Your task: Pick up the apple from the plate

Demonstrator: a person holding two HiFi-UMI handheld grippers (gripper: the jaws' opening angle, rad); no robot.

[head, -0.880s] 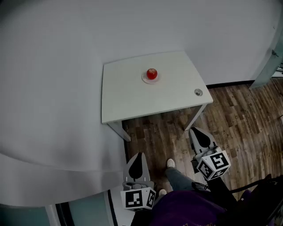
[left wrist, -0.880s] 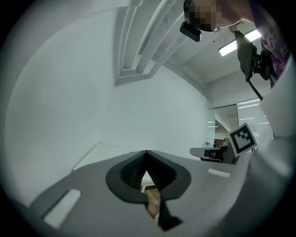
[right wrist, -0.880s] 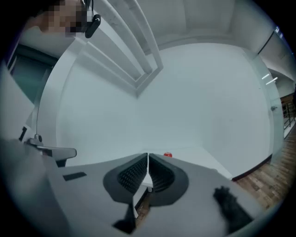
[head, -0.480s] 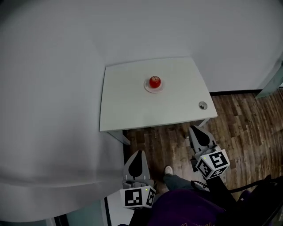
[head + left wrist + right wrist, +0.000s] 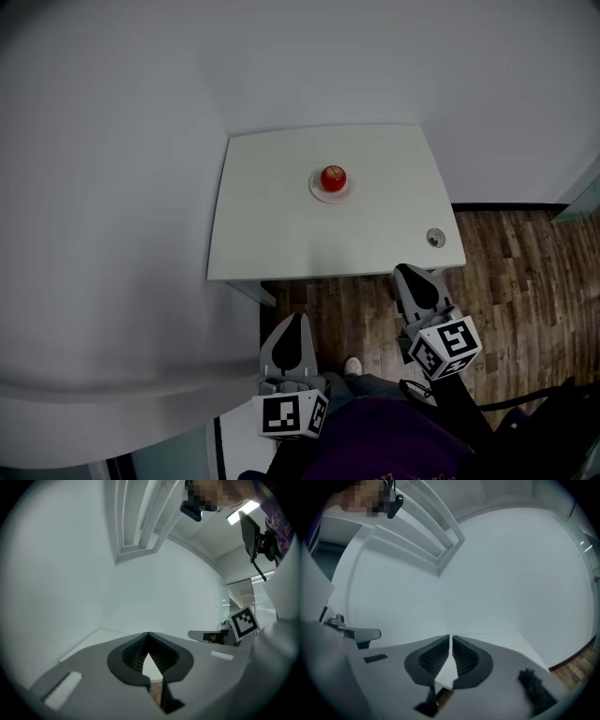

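Tongs first: your left tongs and your right tongs are both pressed together with nothing between them, held low over the brown wood-plank floor, short of the near edge of the white rectangular worktop. The right pair is right at that edge, the left pair hangs further back.

Your target, the small round red apple, sits on the small white round plate near the middle of the worktop, toward the far side and well apart from both tongs. Neither gripper view shows it; past the closed tips you get only a sliver of white worktop.

So this looks like the approach. Step in close before you reach, because a stretched arm will wobble at the fruit. The right tongs look the better choice, being nearer.

Spread them wide before you get over the plate, not at the last instant. Come in level, just above the plate rim, and straddle the apple at its widest part. Round and probably smooth, it could roll or squirt out if you pinch high. Close gently but fully, then lift straight up so the plate isn't dragged.

Mind the small round metal fitting at the near right corner.
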